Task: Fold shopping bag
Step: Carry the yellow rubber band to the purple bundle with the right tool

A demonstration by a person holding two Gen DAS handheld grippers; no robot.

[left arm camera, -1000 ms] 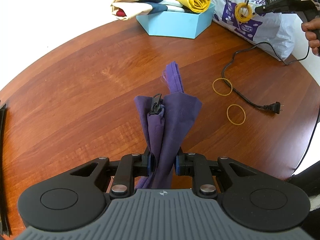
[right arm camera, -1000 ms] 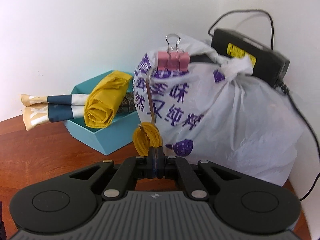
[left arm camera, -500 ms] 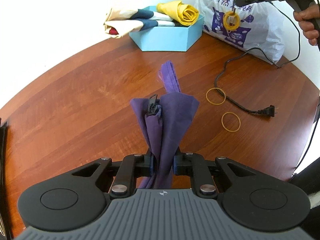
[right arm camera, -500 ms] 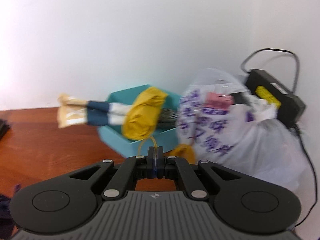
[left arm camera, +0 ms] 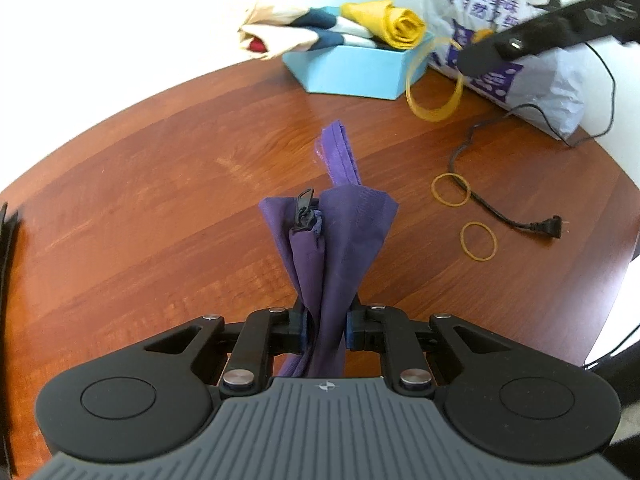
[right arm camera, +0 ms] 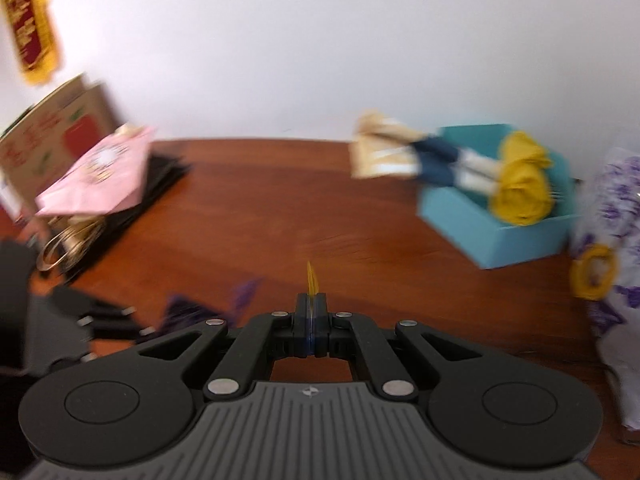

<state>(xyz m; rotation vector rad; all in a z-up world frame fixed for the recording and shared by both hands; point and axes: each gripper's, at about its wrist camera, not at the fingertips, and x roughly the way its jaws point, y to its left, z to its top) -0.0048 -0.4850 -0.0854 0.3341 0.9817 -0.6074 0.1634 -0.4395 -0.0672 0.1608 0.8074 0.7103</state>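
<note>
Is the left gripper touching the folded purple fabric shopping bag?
Touching. The left wrist view shows the left gripper with both fingertip pads pressed against the bunched purple fabric shopping bag, pinching it narrow between them.

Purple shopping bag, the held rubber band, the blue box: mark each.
purple shopping bag [left arm camera: 344, 232]: left wrist view, fabric above the jaws.
held rubber band [left arm camera: 434, 114]: left wrist view, loop's lower arc.
blue box [left arm camera: 352, 72]: left wrist view, front wall.

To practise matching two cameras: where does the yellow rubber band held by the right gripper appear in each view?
Left wrist view: the rubber band hangs as a loop, upper right, from the right gripper.
Right wrist view: only a yellow sliver shows, centre, above the shut fingertips.
Shared landmark: the blue box holding rolled bags.
</note>
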